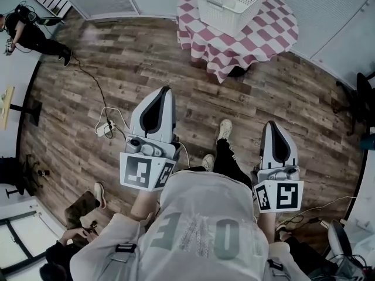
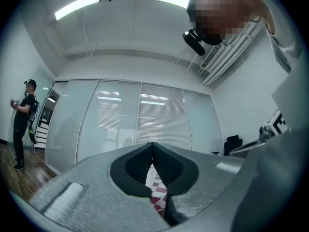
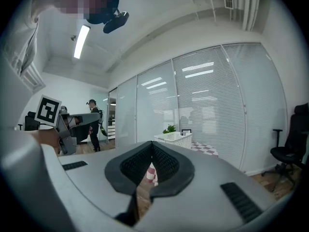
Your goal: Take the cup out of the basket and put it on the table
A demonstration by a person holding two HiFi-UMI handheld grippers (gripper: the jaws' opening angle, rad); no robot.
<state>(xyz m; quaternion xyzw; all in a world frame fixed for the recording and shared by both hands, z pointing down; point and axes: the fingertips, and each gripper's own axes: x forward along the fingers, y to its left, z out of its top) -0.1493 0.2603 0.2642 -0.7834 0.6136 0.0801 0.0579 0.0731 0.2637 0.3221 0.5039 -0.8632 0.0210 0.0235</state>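
Observation:
A white slatted basket (image 1: 229,2) stands on a round table with a red-and-white checked cloth (image 1: 269,31), far ahead of me across the wooden floor. No cup shows in any view; the basket's inside is hidden from here. My left gripper (image 1: 166,90) is held up in front of my body, jaws shut and empty, pointing toward the table. My right gripper (image 1: 271,123) is level beside it, also shut with nothing in it. In the right gripper view the basket (image 3: 177,138) appears small above the closed tips (image 3: 152,143). A strip of checked cloth (image 2: 158,192) shows below the left gripper's tips (image 2: 152,144).
A person in black (image 1: 32,37) stands at the far left, and another crouches at the lower left (image 1: 76,227). Cables and a power strip (image 1: 105,127) lie on the floor left of my left gripper. A black office chair (image 3: 289,149) stands at the right, by glass partitions.

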